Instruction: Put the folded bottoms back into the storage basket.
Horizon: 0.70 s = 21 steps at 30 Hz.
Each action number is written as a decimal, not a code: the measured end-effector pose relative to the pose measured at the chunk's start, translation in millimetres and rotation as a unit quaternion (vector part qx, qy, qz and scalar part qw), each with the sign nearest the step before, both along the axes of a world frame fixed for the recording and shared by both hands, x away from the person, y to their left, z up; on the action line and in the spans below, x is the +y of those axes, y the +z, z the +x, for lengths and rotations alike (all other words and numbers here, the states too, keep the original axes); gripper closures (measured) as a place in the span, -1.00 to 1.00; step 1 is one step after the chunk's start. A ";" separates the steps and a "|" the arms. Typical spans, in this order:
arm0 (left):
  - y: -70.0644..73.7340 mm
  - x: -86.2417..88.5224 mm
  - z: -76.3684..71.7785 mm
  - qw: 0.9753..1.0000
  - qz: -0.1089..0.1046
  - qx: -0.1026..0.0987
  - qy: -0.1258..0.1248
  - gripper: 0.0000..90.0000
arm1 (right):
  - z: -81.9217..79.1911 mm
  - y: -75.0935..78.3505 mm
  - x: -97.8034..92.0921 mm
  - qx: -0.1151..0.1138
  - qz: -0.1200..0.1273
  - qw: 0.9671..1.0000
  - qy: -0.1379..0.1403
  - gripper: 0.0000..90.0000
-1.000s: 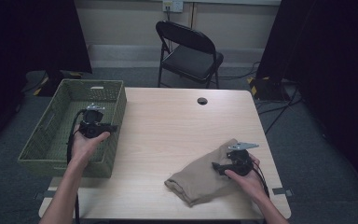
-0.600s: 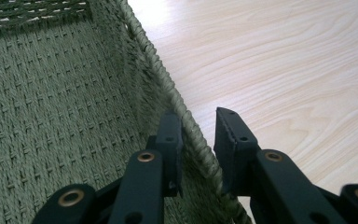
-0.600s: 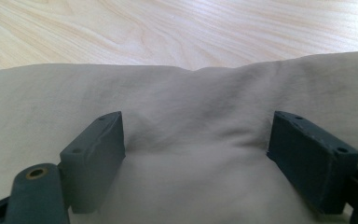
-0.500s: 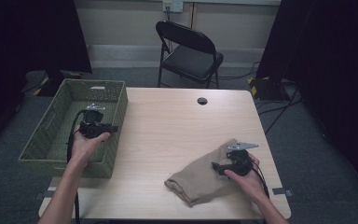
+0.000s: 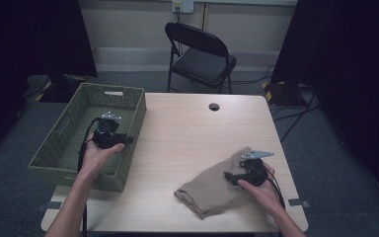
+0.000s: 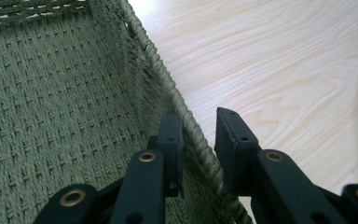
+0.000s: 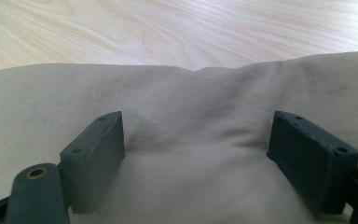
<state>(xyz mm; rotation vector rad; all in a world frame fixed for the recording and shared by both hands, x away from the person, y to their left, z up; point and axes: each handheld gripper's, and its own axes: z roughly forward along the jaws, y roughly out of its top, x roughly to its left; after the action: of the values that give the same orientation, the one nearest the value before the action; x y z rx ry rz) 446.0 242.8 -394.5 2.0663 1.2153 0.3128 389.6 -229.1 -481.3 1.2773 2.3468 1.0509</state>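
Standing on grey carpet, a light wooden table is seen bearing a green woven basket at its left edge and a crumpled tan cloth near its front right. The left gripper is held narrowly open astride the basket's rim, unclamped. The right gripper is pressed wide open onto the cloth.
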 end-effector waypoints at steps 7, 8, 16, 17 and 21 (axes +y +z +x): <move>3.5 -11.3 3.1 1.000 0.009 0.000 0.000 0.13 | 0.0 -0.1 -0.5 0.000 0.001 1.000 0.001 -0.61; 3.5 -12.2 4.0 1.000 0.007 0.001 0.003 0.08 | -0.1 -0.3 -0.8 -0.001 0.003 1.000 0.002 -0.61; 5.5 -13.5 10.0 0.999 -0.010 -0.005 0.034 -0.05 | 0.0 -0.2 -1.1 -0.001 0.002 1.000 0.005 -0.61; 7.2 -13.0 9.2 0.999 -0.010 -0.006 0.036 -0.03 | 0.0 -0.2 -1.2 -0.001 0.002 1.000 0.005 -0.61; 10.2 -7.6 10.2 0.999 -0.019 -0.015 0.047 -0.04 | -0.3 -0.2 -1.0 -0.001 0.001 1.000 0.004 -0.61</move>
<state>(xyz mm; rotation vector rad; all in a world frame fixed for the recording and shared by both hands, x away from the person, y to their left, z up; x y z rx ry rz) 456.1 235.2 -384.3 1.9693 1.2915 0.3612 389.2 -230.1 -481.6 1.2674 2.3514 1.0576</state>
